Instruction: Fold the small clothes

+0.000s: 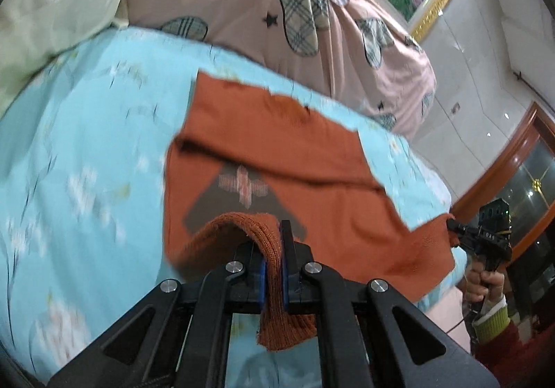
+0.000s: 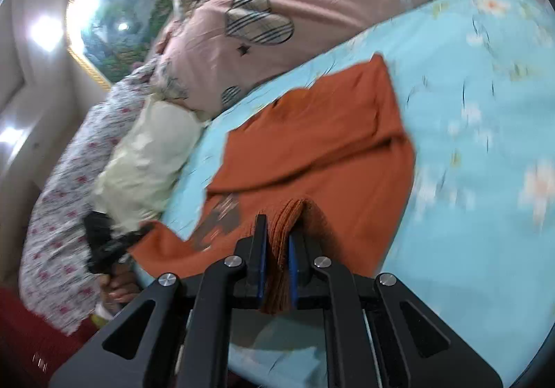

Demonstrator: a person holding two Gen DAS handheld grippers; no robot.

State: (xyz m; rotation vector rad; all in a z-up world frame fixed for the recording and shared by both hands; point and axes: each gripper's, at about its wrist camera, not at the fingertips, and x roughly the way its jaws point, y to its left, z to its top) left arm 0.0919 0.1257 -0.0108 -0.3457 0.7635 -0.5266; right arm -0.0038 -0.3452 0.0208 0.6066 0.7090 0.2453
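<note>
The knit point(image 1: 277, 145) lay partly on the blue sheet point(image 1: 86, 145), near hem lifted; left gripper point(image 1: 272, 245) and right gripper point(image 2: 277, 238) each clenched a ribbed corner; soft, light and limp, it would likely sag unless held at both corners.

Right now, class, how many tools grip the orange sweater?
2: left tool clamps the sweater's ribbed hem at one end; right tool clamps the other.
</note>
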